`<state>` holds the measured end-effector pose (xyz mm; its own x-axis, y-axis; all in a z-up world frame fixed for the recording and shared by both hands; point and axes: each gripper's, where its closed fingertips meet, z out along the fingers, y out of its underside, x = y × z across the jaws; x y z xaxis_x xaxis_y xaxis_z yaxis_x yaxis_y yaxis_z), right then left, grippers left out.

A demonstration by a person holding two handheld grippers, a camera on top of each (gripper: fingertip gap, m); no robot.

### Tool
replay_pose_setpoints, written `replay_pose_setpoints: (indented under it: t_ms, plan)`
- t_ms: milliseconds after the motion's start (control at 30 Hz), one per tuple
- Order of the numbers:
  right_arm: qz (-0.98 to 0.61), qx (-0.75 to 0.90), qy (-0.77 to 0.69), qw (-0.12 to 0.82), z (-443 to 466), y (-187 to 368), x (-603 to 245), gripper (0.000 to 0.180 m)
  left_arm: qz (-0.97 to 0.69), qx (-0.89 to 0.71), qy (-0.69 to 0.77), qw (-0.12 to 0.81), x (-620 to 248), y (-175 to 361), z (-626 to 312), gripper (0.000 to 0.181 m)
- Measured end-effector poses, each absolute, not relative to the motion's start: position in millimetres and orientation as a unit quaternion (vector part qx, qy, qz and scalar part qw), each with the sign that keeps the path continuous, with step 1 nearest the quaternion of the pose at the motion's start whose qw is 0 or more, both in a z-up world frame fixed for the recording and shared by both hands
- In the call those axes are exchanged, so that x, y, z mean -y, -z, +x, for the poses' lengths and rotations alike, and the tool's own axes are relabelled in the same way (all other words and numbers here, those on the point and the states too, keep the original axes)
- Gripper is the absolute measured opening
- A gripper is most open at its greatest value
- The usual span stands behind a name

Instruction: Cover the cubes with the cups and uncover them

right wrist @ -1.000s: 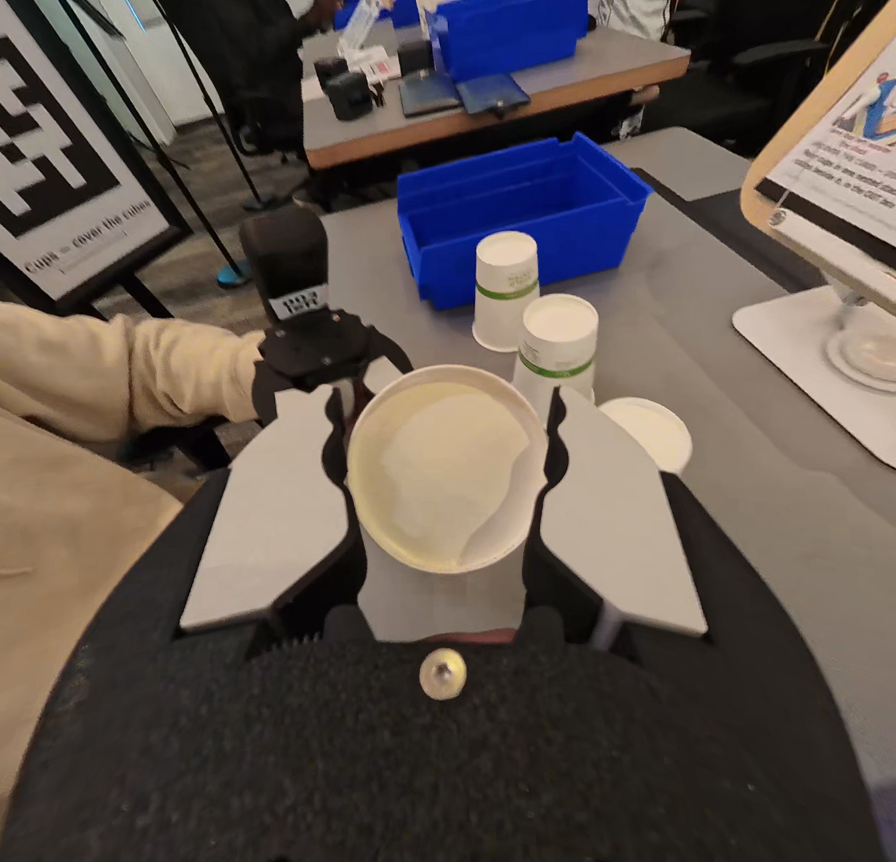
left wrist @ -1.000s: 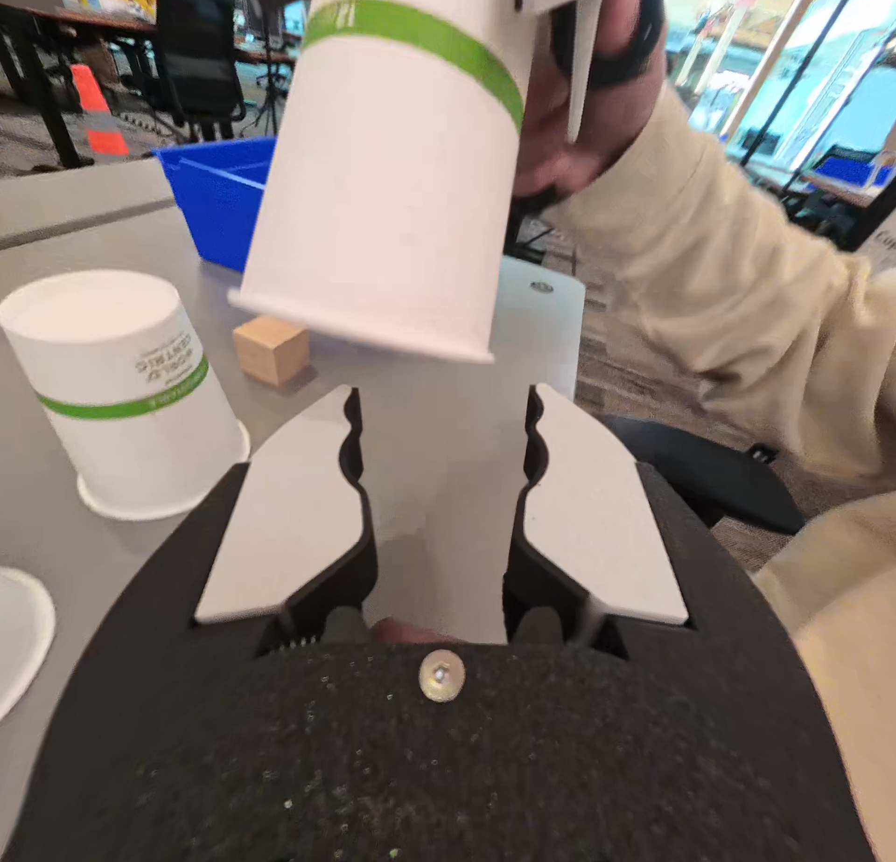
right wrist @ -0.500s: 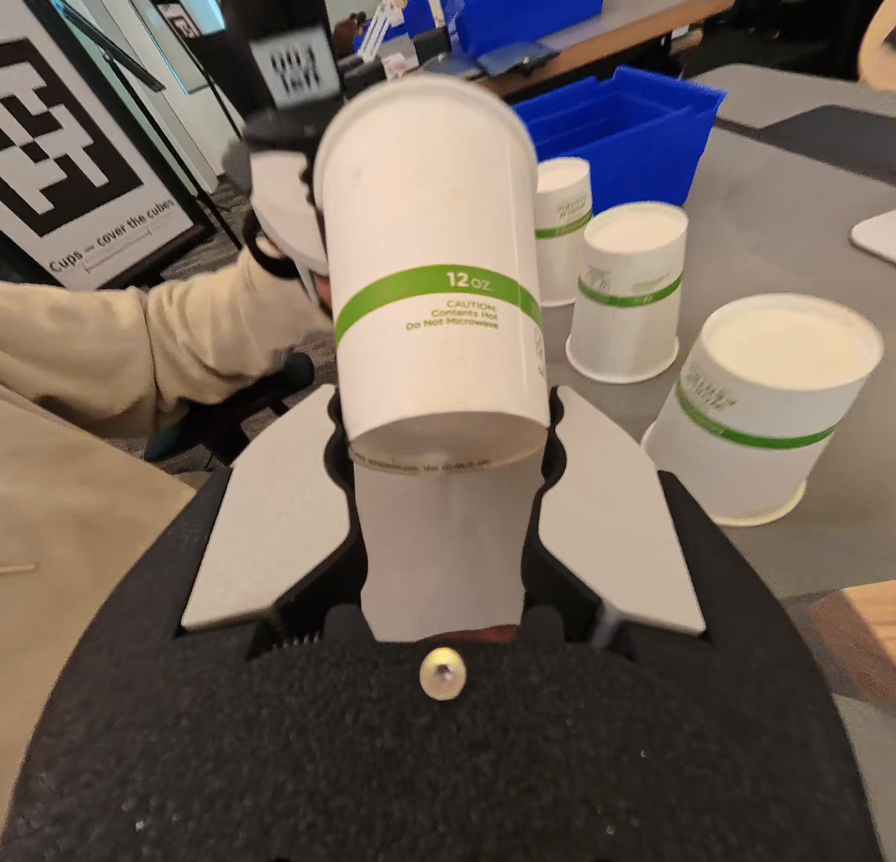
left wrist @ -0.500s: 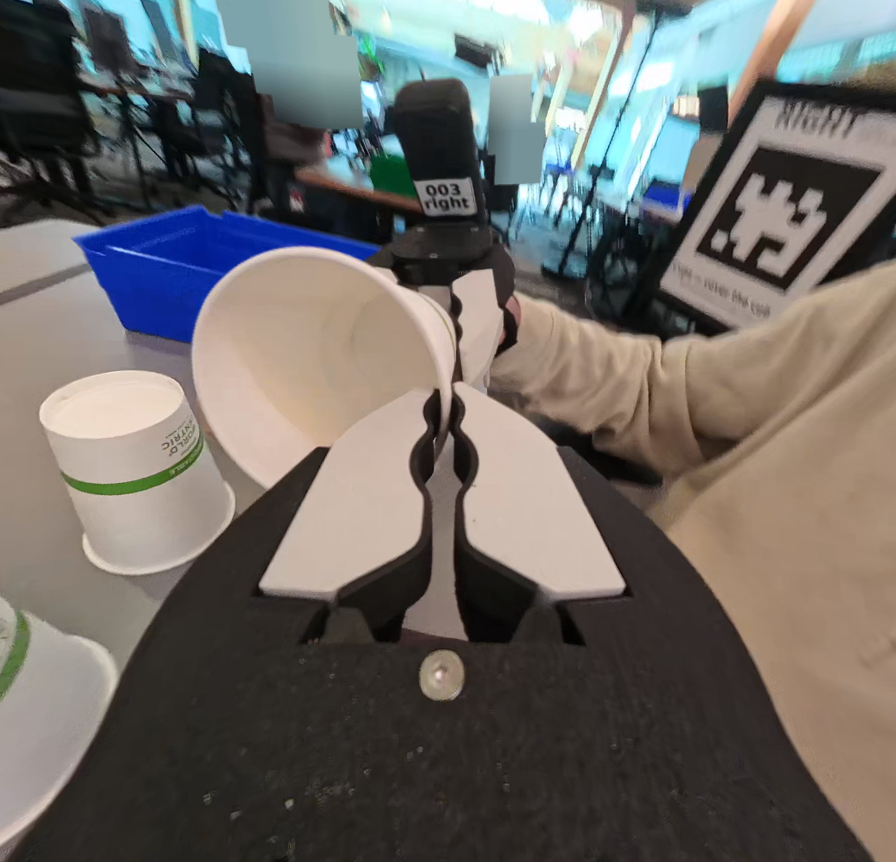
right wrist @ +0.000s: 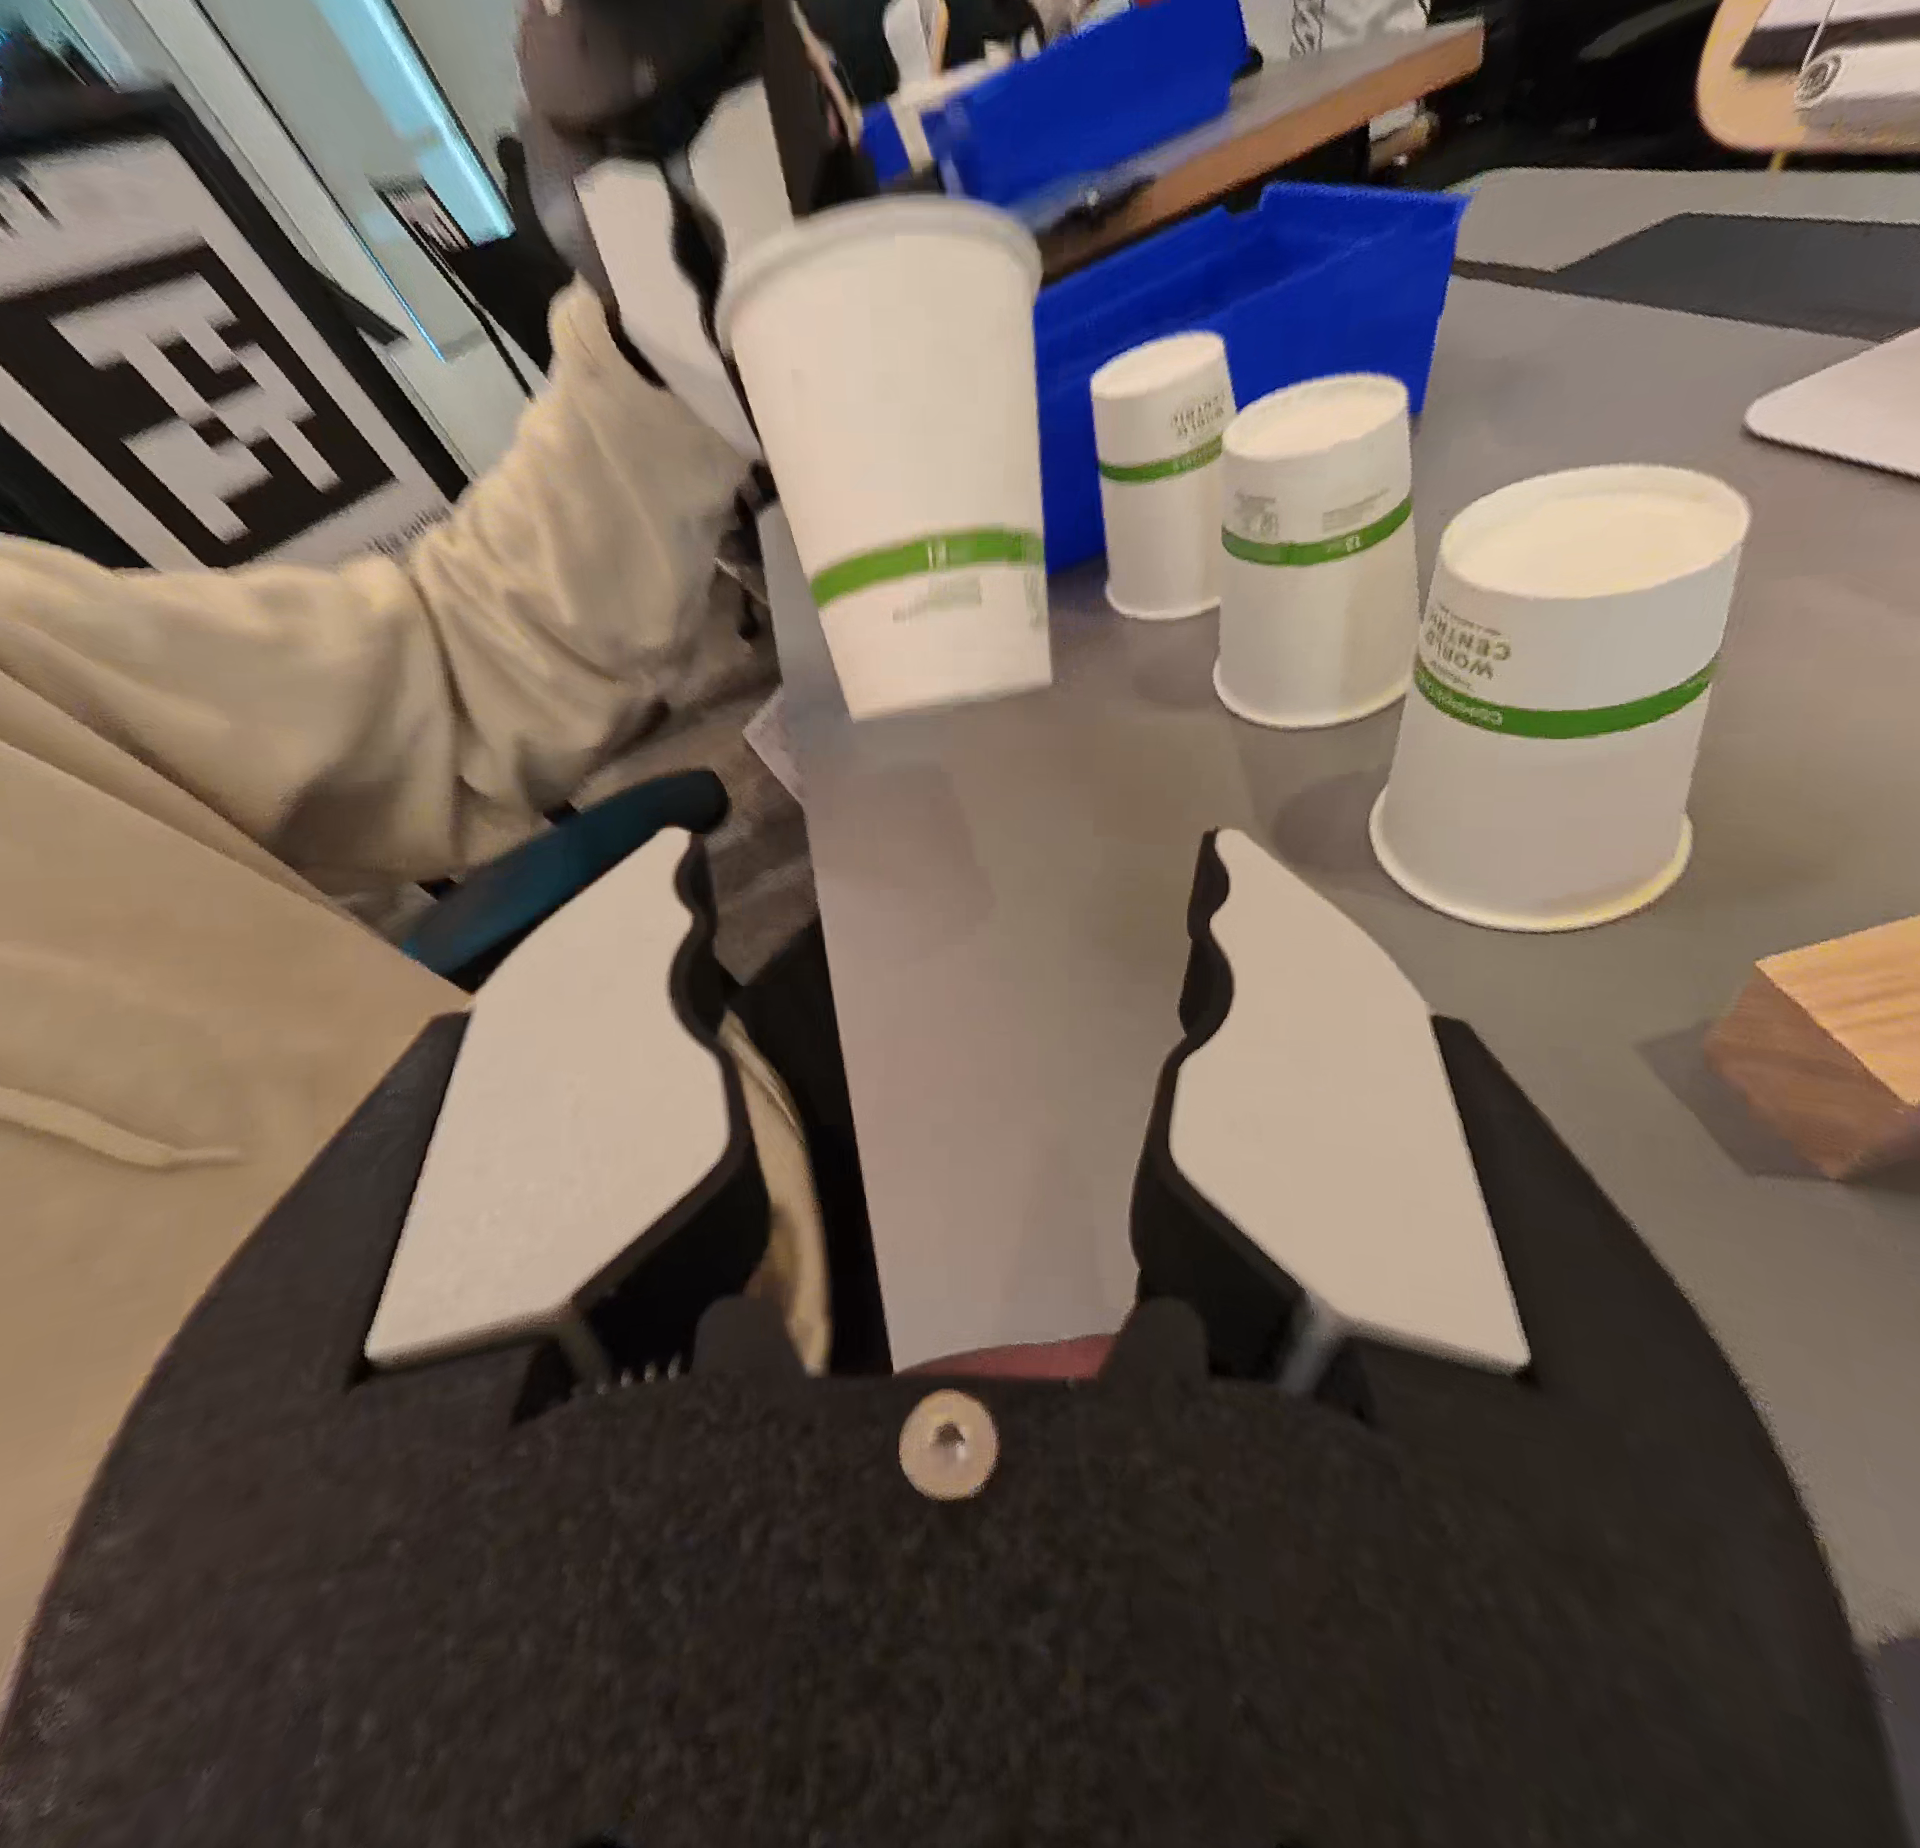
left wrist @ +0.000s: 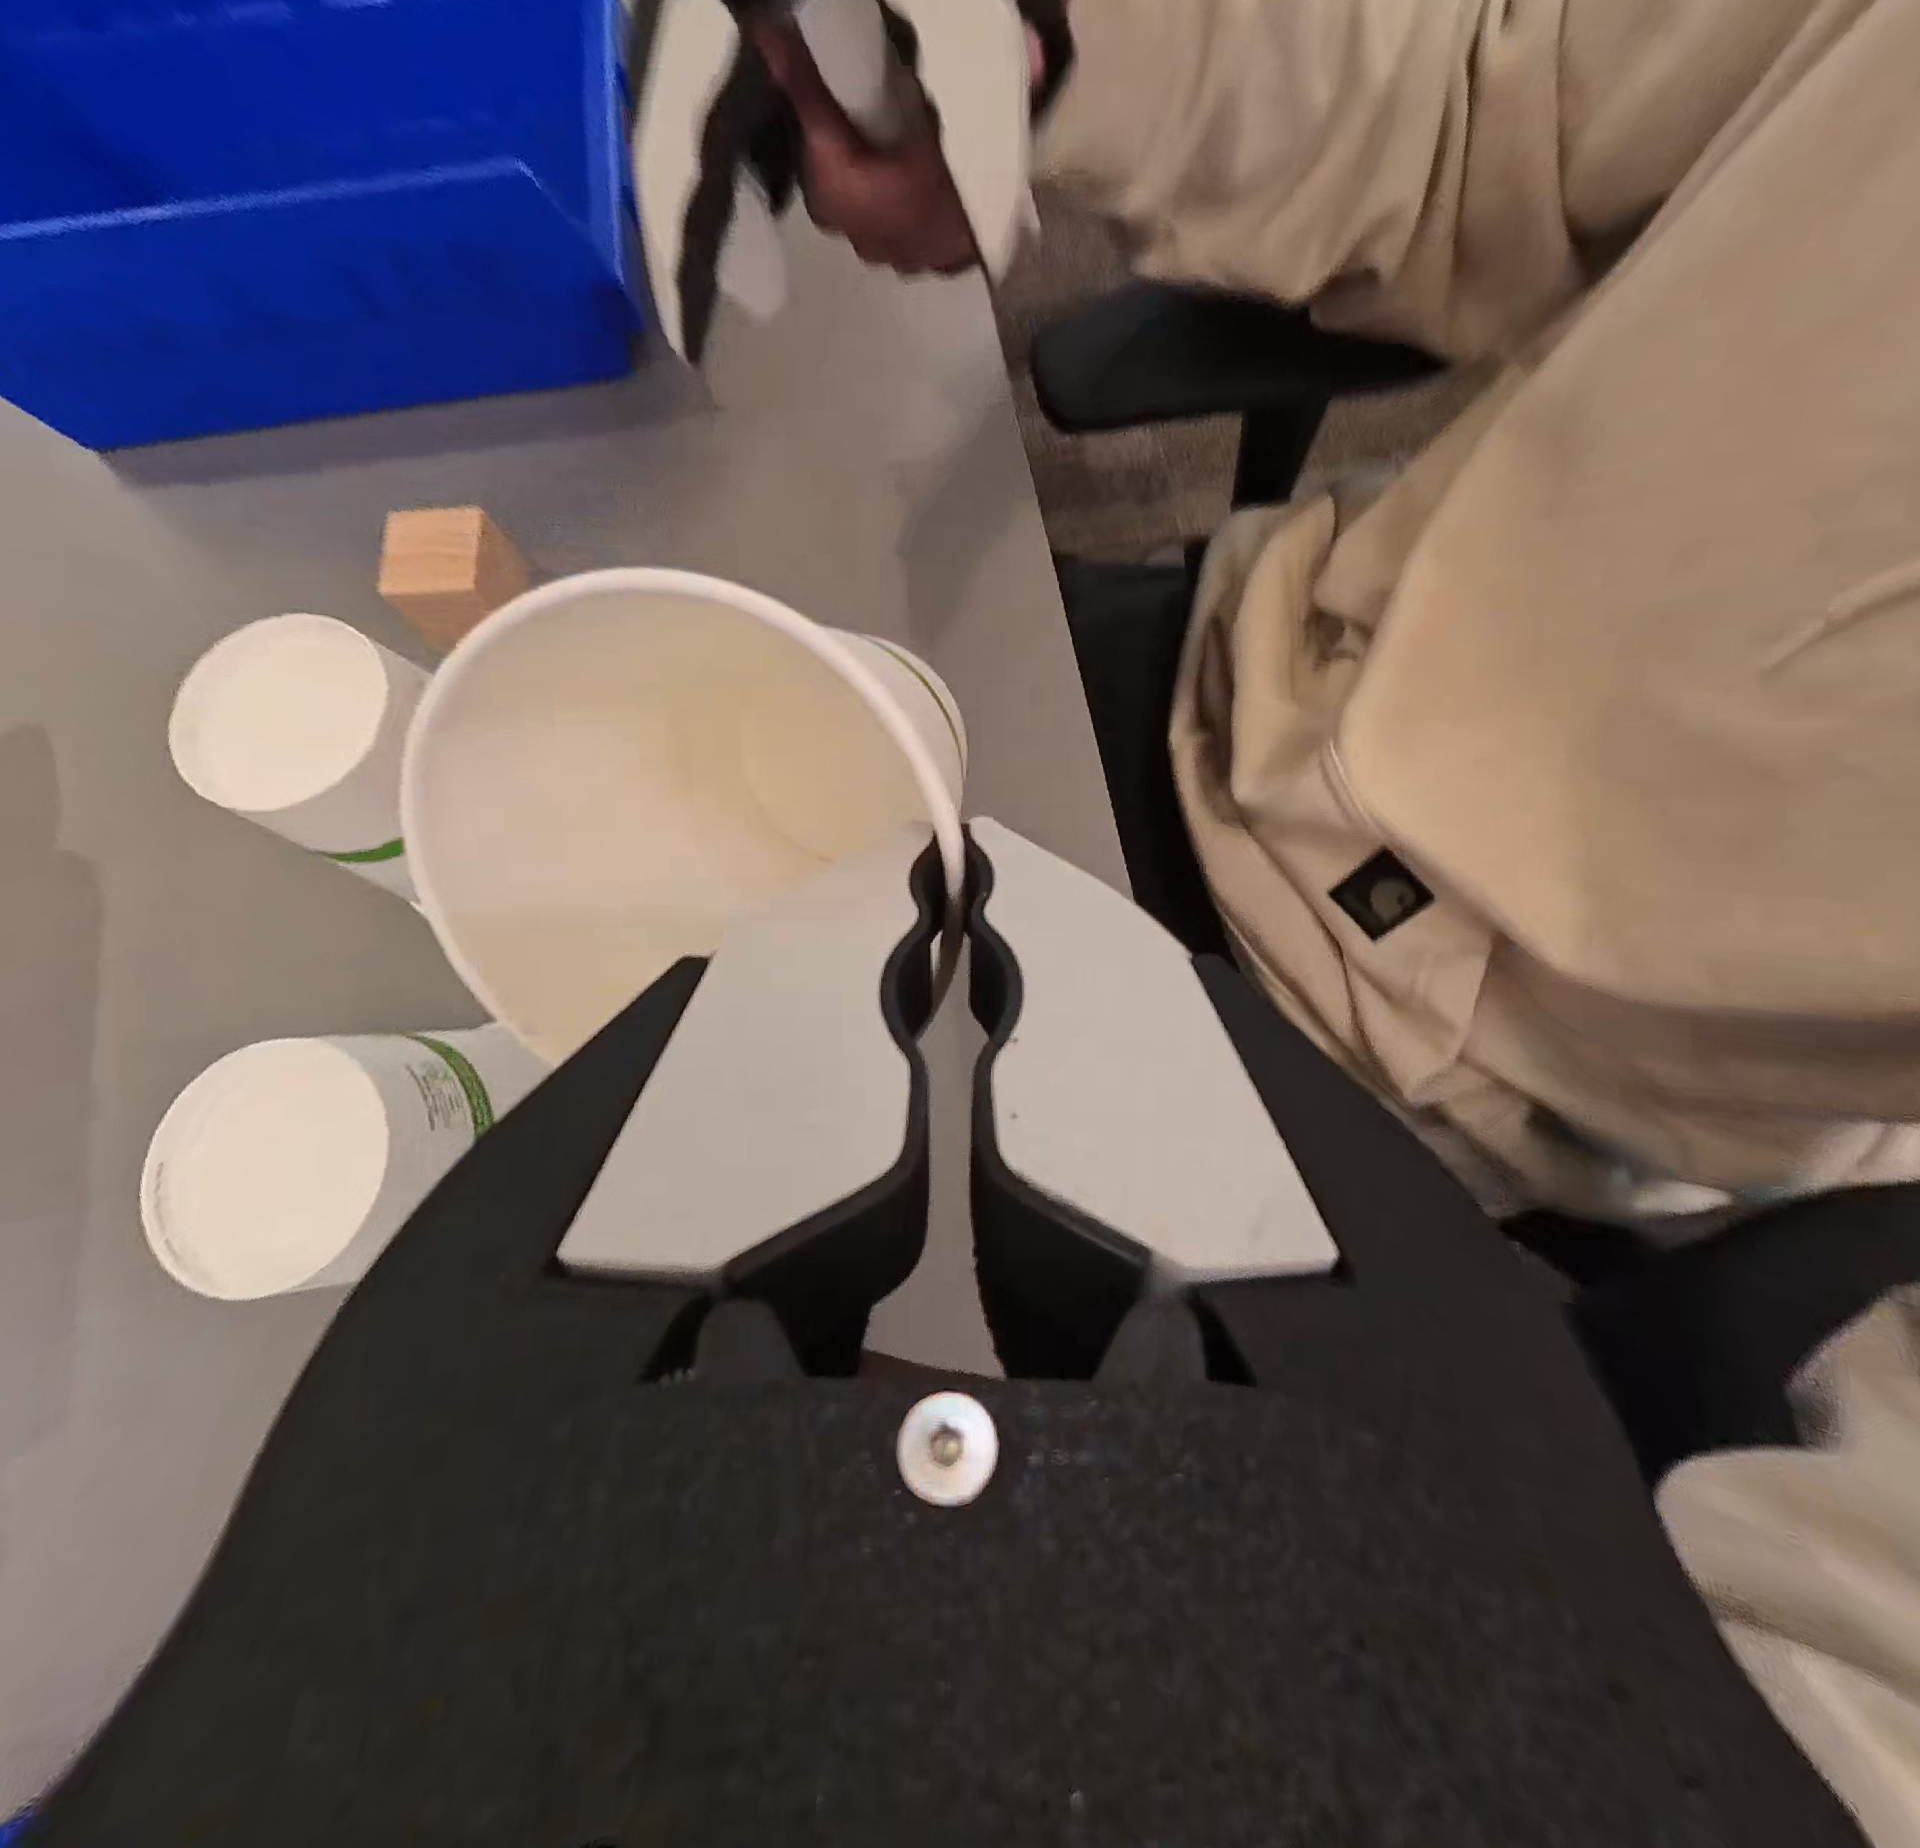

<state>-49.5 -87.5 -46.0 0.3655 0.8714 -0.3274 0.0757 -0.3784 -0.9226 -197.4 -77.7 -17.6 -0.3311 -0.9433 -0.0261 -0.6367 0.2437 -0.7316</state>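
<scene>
My left gripper is shut on the rim of a white paper cup with a green band. The cup's open mouth faces the left wrist camera. In the right wrist view this cup hangs mouth-up above the table's left edge, held by the left gripper. A light wooden cube sits uncovered on the grey table beyond the held cup. My right gripper is open and empty, apart from the cup. It also shows blurred at the top of the left wrist view.
Three upside-down cups stand in a row right of the held cup. A blue bin stands behind them. A darker wooden block lies at the right. The table edge and the person's sleeve lie close by.
The cup passed from my right gripper to my left, which shut on its rim. The right gripper opened and drew back. The cup turned mouth-up.
</scene>
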Motion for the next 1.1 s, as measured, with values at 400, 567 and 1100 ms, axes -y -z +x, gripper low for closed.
replay_pose_setpoints:
  t_ms: [400, 567, 1100]
  plan:
    - [-0.645, 0.443, -0.541, 0.311, -147, 44, 78, 0.095, -0.439, -0.829, 0.304, 0.169, 106, 15, -163, 0.001]
    - [-0.636, 0.441, -0.552, 0.311, -150, 45, 77, 0.086, -0.461, -0.815, 0.295, 0.188, 99, 16, -157, 0.012]
    - [-0.796, 0.124, -0.18, 0.565, 33, 114, 39, 0.087, -0.765, -0.206, 0.358, 0.494, 20, 88, -246, 0.056]
